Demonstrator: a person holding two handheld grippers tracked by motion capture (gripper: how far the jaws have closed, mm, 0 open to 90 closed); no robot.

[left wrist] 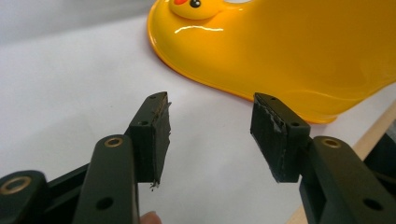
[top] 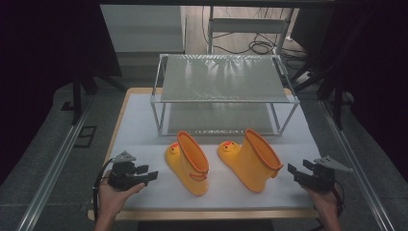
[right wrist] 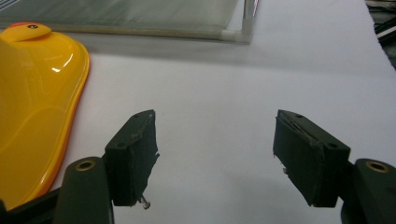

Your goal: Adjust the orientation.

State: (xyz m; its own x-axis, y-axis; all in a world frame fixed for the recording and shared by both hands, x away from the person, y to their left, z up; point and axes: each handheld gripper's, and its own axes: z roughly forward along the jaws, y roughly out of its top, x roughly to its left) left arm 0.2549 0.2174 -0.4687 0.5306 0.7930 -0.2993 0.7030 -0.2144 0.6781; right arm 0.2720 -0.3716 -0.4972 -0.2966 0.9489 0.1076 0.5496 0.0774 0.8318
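Note:
Two yellow rubber boots with duck faces on the toes lie on the white table mat: the left boot (top: 188, 161) and the right boot (top: 251, 159), both with orange-lined openings. My left gripper (top: 146, 172) is held open at the left of the left boot, apart from it; in the left gripper view that boot (left wrist: 280, 51) lies just beyond the empty jaws. At the right of the right boot my right gripper (top: 296, 171) stands open and empty; the right gripper view has the boot (right wrist: 32, 93) at its left edge.
A metal-framed two-tier rack (top: 223, 91) with mesh shelves stands behind the boots at the middle of the table. The wooden table edge (top: 216, 214) runs along the front. Cables lie on the floor beyond the rack.

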